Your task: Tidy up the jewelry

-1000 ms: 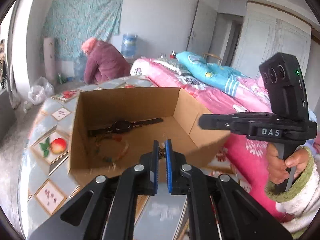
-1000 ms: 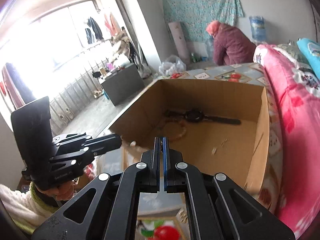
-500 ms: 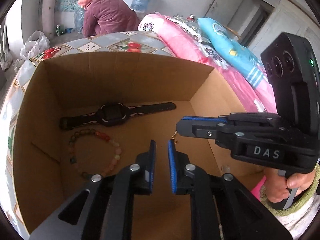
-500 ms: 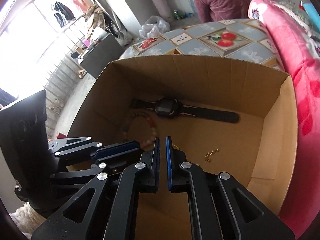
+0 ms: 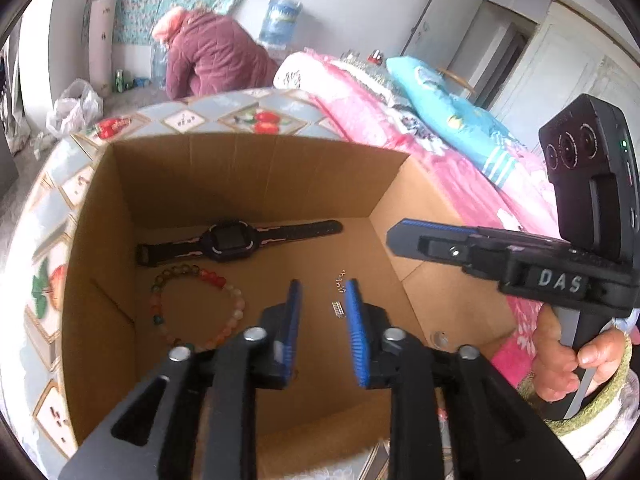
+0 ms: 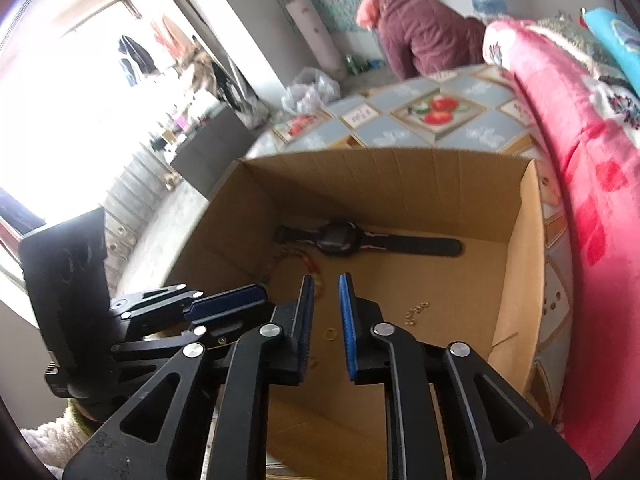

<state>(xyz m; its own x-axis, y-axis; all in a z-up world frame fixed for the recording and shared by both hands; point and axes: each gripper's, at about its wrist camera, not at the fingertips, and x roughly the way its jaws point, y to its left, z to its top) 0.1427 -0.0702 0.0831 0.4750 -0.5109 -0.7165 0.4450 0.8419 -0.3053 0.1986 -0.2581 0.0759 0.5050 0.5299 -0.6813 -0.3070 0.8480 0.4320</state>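
Both grippers have opened wider than half a second ago, and each now holds nothing. From the left wrist view, the left gripper (image 5: pixel 322 306) hangs over the near part of the cardboard box (image 5: pixel 248 172), its blue pads clearly apart. A small chain (image 5: pixel 339 294) lies on the box floor, seen in the gap between those pads. Further back, a black watch (image 5: pixel 236 240) lies flat along the far wall, and a bead bracelet (image 5: pixel 196 308) lies just in front of it, toward the left wall.

From the right wrist view, the right gripper (image 6: pixel 324 308) also points down into the box, with a moderate gap between its pads. The chain (image 6: pixel 415 313) is to its right on the floor, and a small ring (image 6: pixel 329 334) lies between the fingers in view.

The box walls stand high on all sides, with free floor in the middle and on the right. It sits on a round table with a fruit-pattern cover (image 5: pixel 256 118). A pink blanket (image 6: pixel 580 152) presses near the right wall. A person in a dark red jacket (image 5: pixel 212 56) bends down far behind. The right hand (image 5: pixel 568 360) grips its handle upright.
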